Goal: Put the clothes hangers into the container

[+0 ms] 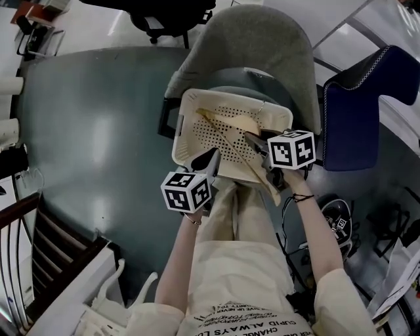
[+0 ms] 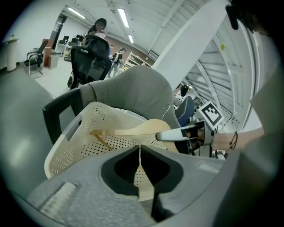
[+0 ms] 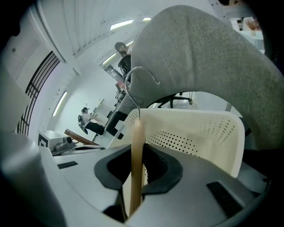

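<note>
A cream perforated basket (image 1: 187, 111) sits on the seat of a grey chair (image 1: 262, 46). A wooden hanger (image 1: 226, 141) with a metal hook (image 3: 137, 93) lies slanted over the basket, one end past its near rim. My right gripper (image 1: 254, 141) is shut on this hanger's wood (image 3: 136, 155), above the basket's right half. In the left gripper view the hanger (image 2: 128, 130) spans the basket (image 2: 66, 146), with the right gripper (image 2: 166, 136) at its right end. My left gripper (image 1: 211, 157) hangs over the basket's near-left rim, jaws together. I see nothing held in it.
A blue chair (image 1: 354, 111) stands right of the grey one. A black office chair (image 1: 170, 16) is behind it. Stair railings (image 1: 39, 249) run along the lower left. Cables and gear lie on the floor at right (image 1: 338, 223). The person's legs are just below the basket.
</note>
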